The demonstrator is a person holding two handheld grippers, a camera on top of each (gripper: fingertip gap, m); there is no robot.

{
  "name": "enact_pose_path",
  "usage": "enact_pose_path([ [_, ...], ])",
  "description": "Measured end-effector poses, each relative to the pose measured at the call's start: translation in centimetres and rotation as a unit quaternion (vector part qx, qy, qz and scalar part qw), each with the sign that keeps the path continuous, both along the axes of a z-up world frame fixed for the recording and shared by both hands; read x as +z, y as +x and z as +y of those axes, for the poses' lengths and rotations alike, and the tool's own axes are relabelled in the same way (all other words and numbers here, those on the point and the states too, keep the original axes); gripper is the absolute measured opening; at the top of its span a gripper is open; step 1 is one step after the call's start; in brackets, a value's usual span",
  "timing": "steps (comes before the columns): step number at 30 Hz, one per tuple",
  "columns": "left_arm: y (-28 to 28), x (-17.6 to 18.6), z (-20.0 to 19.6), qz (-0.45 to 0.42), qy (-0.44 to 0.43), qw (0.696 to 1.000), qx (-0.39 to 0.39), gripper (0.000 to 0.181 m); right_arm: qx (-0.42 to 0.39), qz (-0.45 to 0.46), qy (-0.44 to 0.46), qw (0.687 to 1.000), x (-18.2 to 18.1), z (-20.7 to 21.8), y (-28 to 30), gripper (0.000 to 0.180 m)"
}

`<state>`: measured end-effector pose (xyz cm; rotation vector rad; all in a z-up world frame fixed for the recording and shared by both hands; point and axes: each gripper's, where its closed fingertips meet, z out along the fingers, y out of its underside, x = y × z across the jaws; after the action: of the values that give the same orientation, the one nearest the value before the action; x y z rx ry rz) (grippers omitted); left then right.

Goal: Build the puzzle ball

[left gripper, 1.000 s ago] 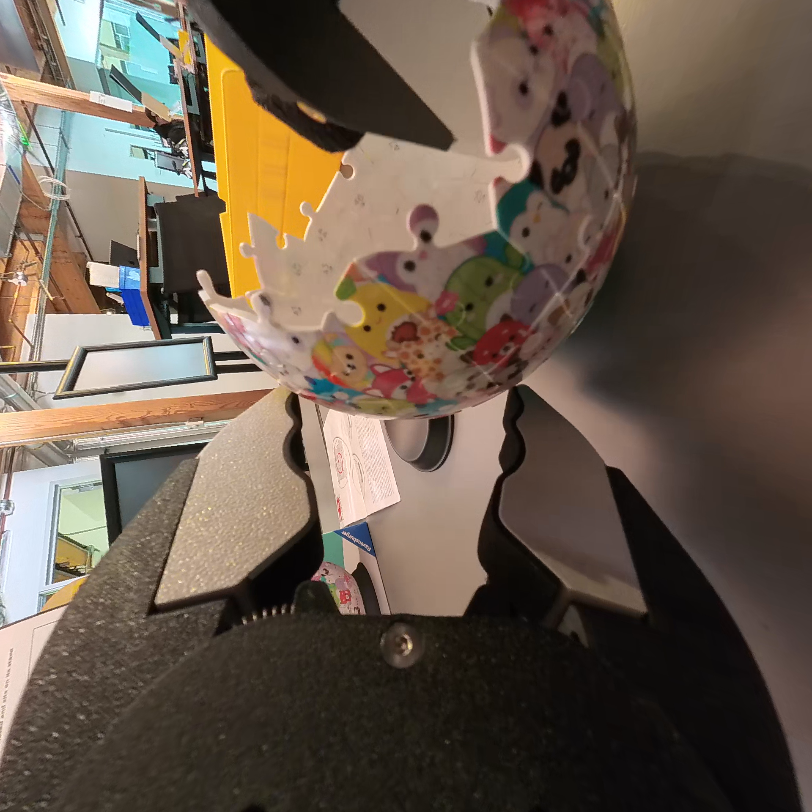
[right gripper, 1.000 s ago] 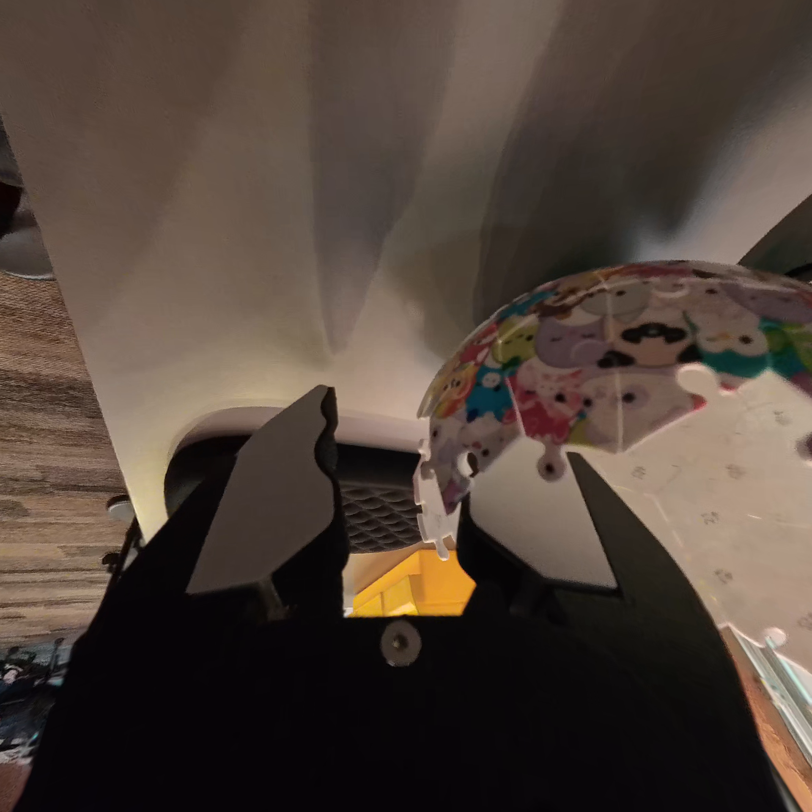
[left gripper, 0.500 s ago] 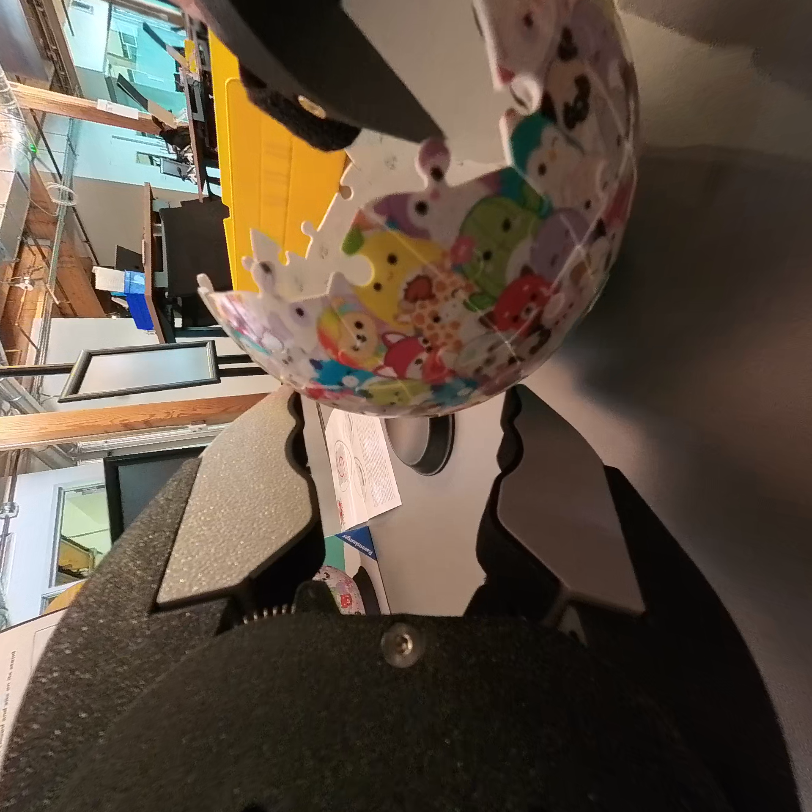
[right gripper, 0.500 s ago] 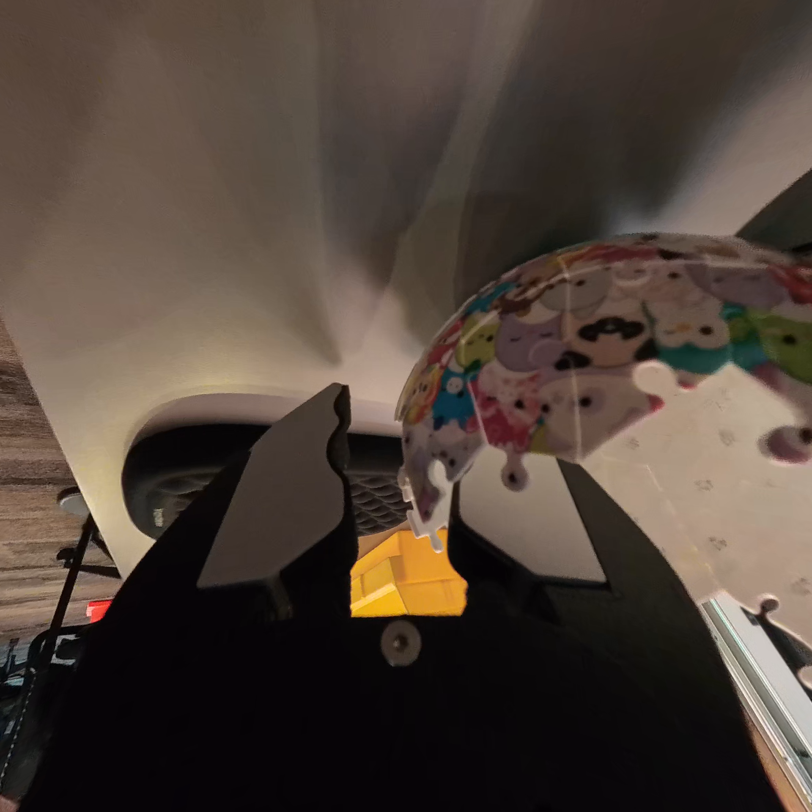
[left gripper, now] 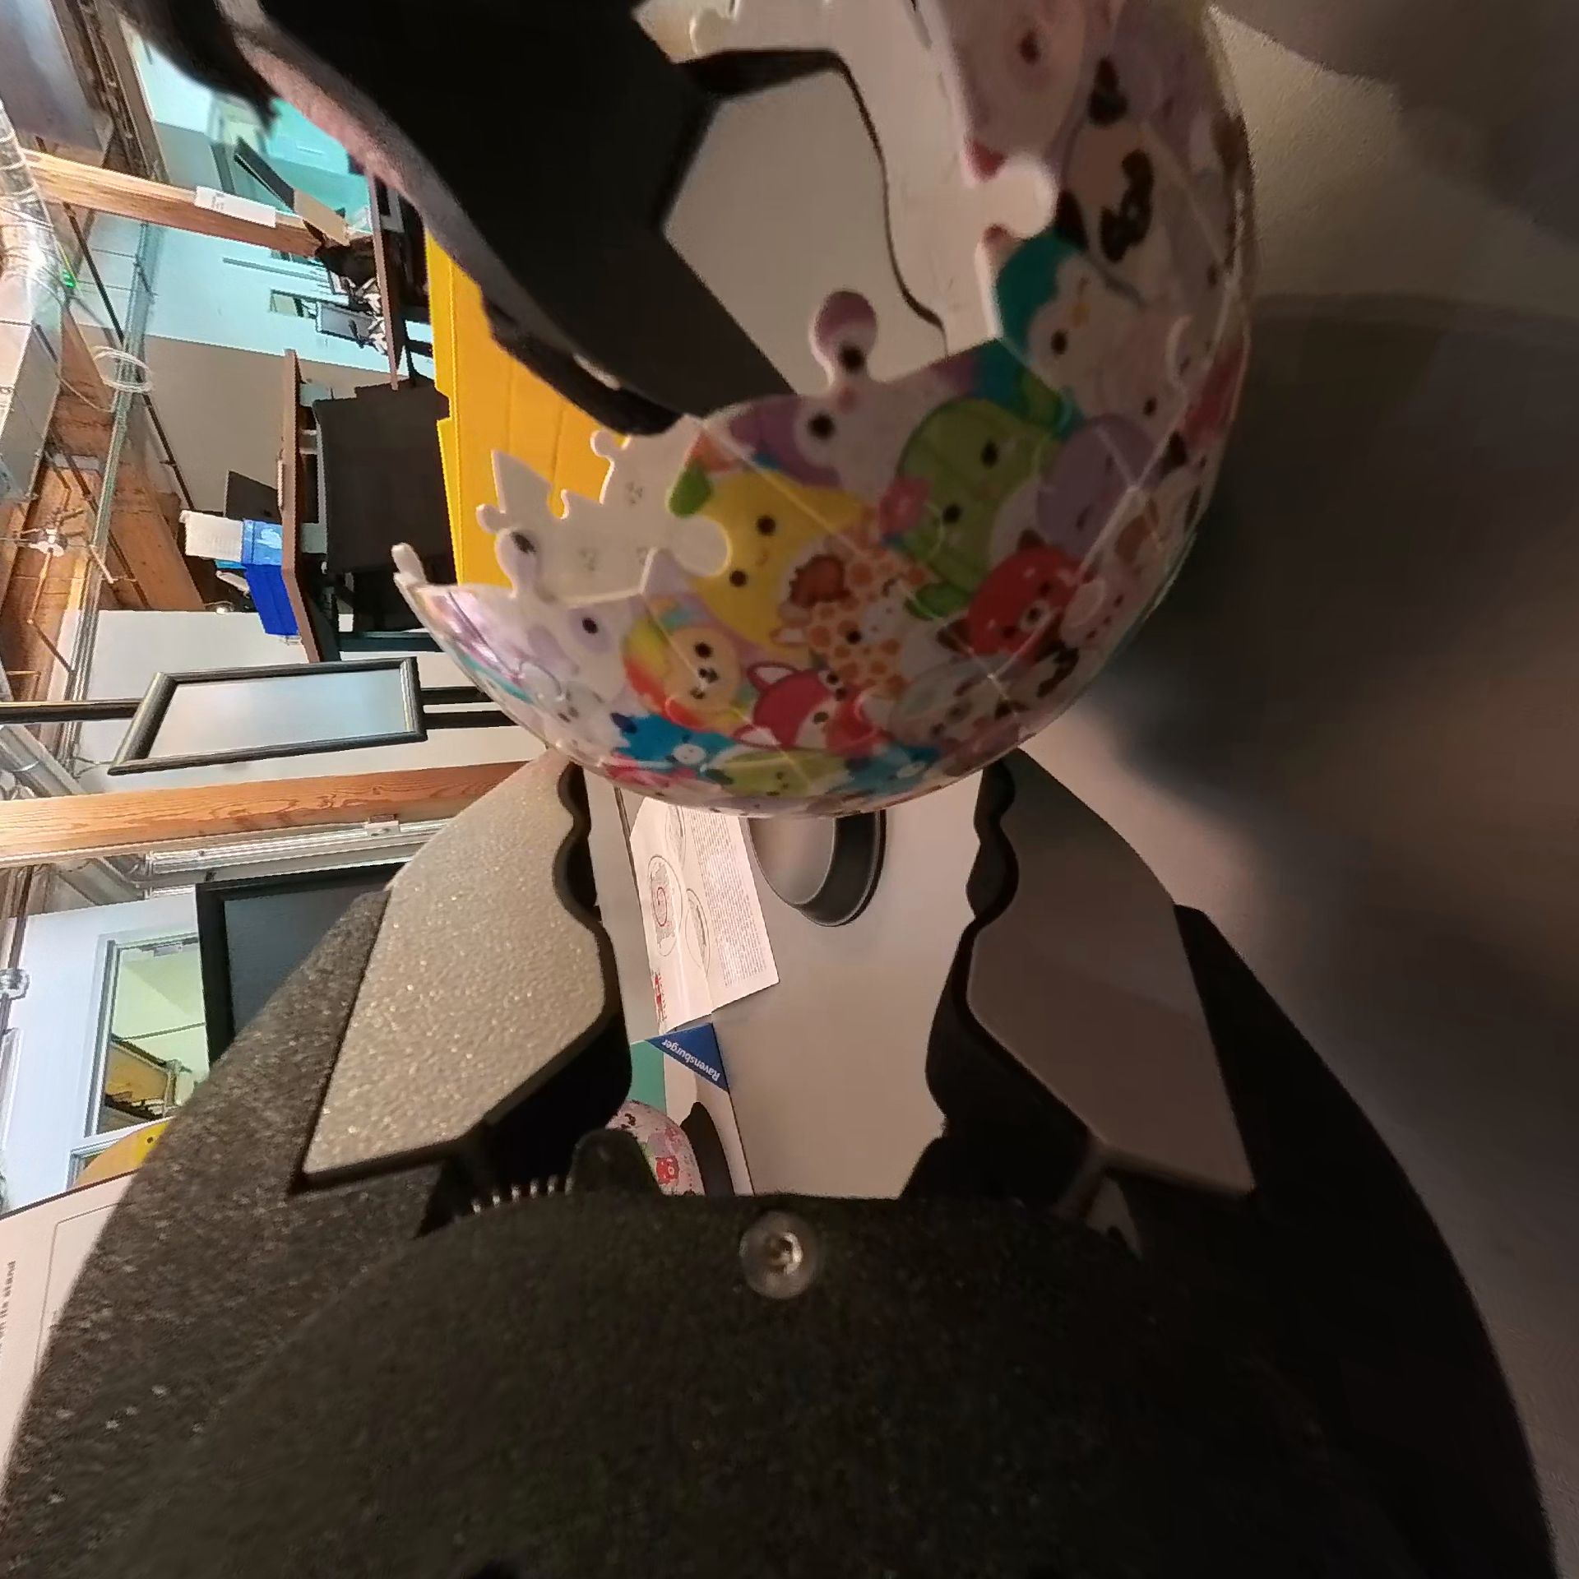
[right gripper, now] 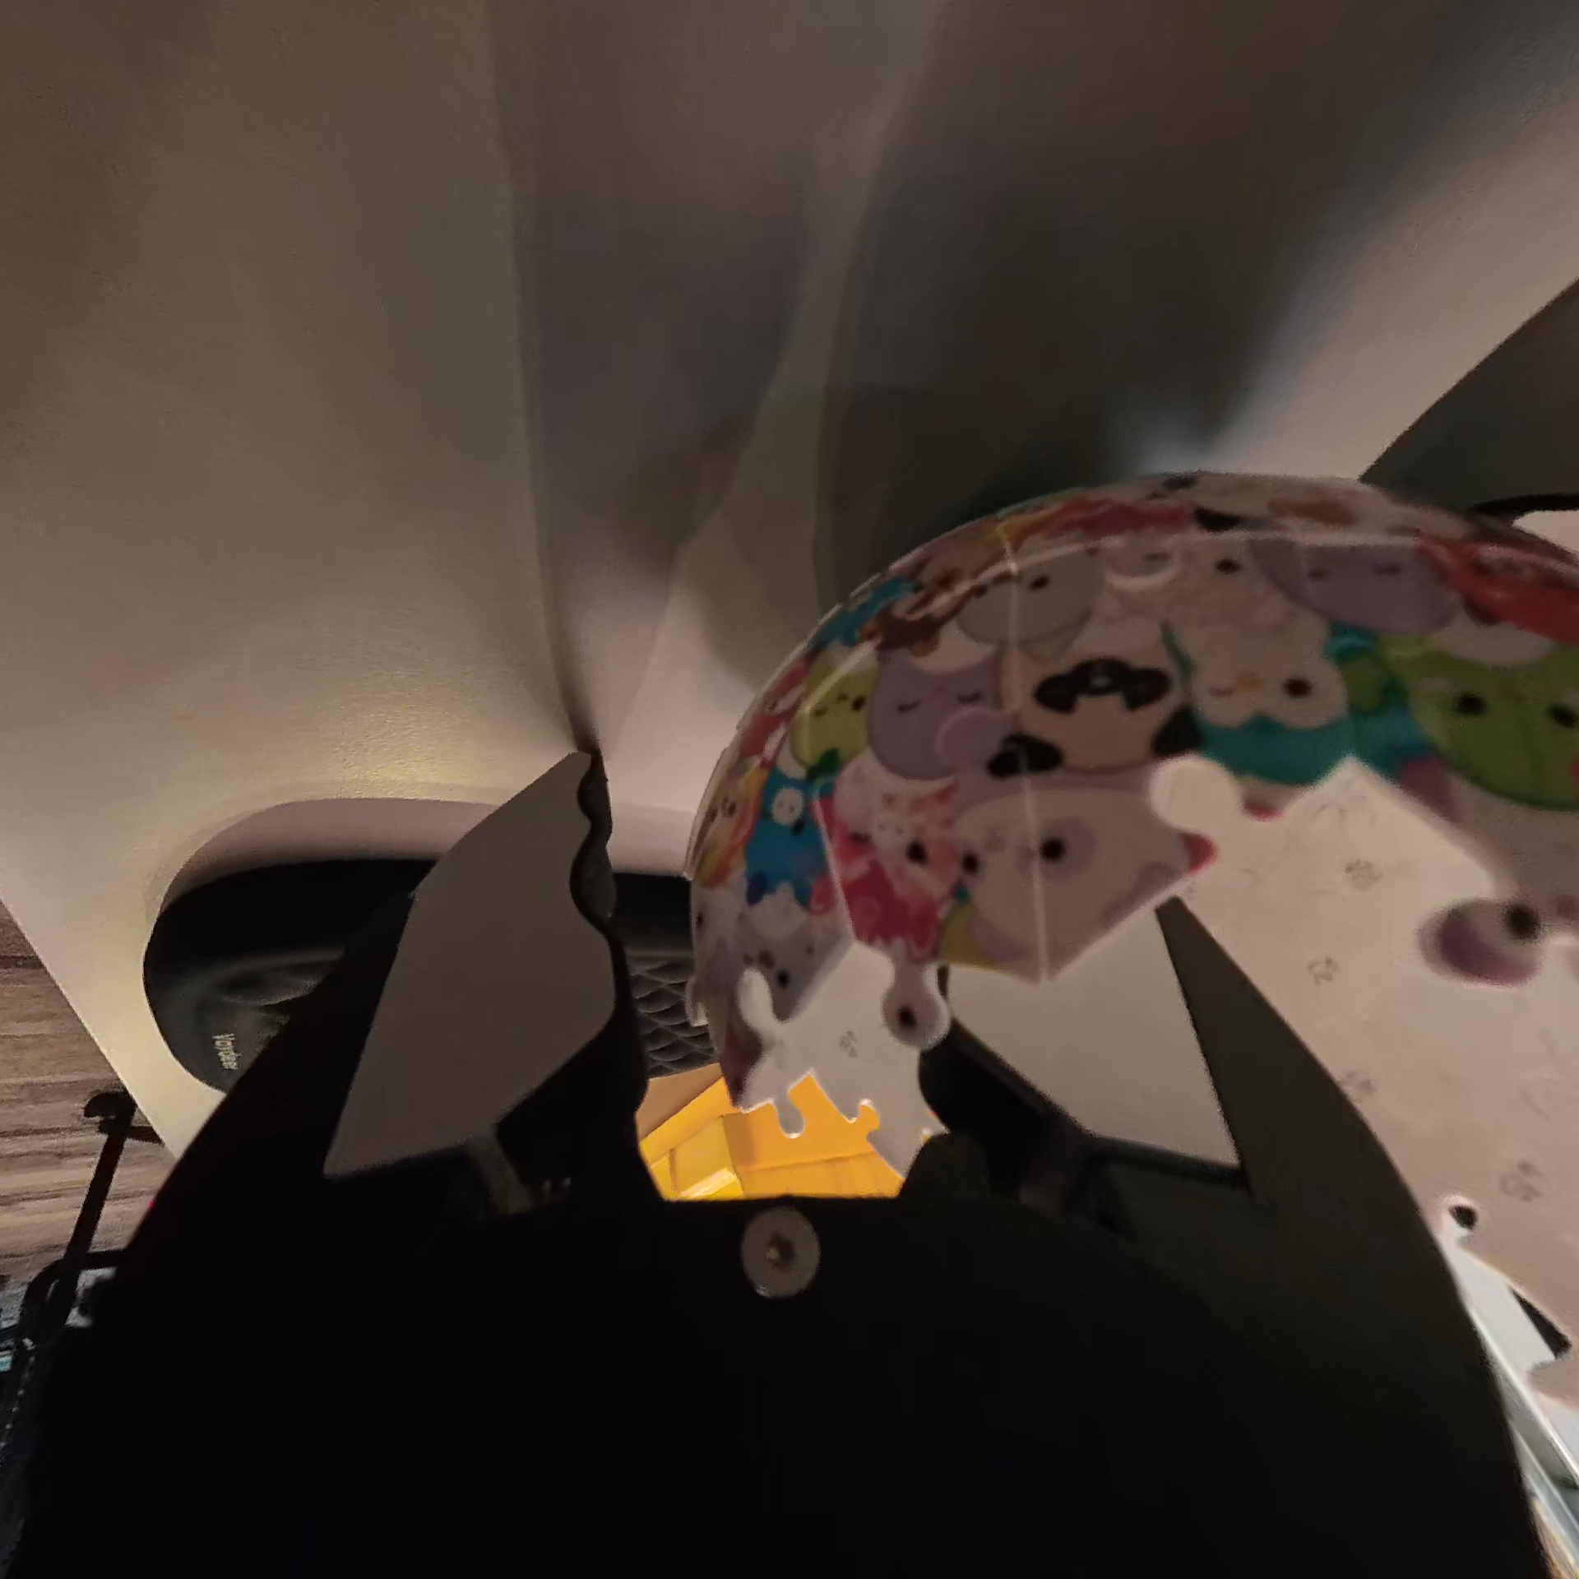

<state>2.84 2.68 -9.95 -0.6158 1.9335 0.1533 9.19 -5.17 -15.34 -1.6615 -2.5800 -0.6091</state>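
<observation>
Half-built puzzle ball (left gripper: 897, 547) beyond spread left jaws; right jaws astride rim.

A white counter (left gripper: 1410, 598) carries an open instruction leaflet (left gripper: 713, 927) and, just beside it, a round grey dish (left gripper: 816, 867). A blue-cornered box (left gripper: 692, 1068) lies near the leaflet. Beyond the counter's edge stand a yellow bin (left gripper: 504, 402), a black-framed board (left gripper: 273, 709), wooden beams (left gripper: 248, 820) and a dark monitor (left gripper: 265, 931). Wood-grain flooring (right gripper: 43, 1077) shows in the right wrist view.
</observation>
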Motion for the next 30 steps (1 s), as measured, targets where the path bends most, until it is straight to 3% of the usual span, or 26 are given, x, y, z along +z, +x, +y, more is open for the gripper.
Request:
enact_pose_path([
  [14, 0.2, 0.1, -0.3, -0.003, 0.001, 1.000, -0.008, 0.086, 0.011, -0.035, -0.055, 0.998, -0.6, -0.4, 0.2, 0.085],
  [21, 0.3, 0.0, -0.2, -0.003, 0.003, 1.000, -0.007, 0.086, 0.023, -0.039, -0.055, 0.997, -0.6, -0.7, 0.2, 0.078],
  [30, 0.5, -0.1, -0.2, -0.004, 0.011, 1.000, -0.008, 0.083, 0.032, -0.019, -0.051, 0.998, -0.2, -1.5, -0.1, 0.054],
])
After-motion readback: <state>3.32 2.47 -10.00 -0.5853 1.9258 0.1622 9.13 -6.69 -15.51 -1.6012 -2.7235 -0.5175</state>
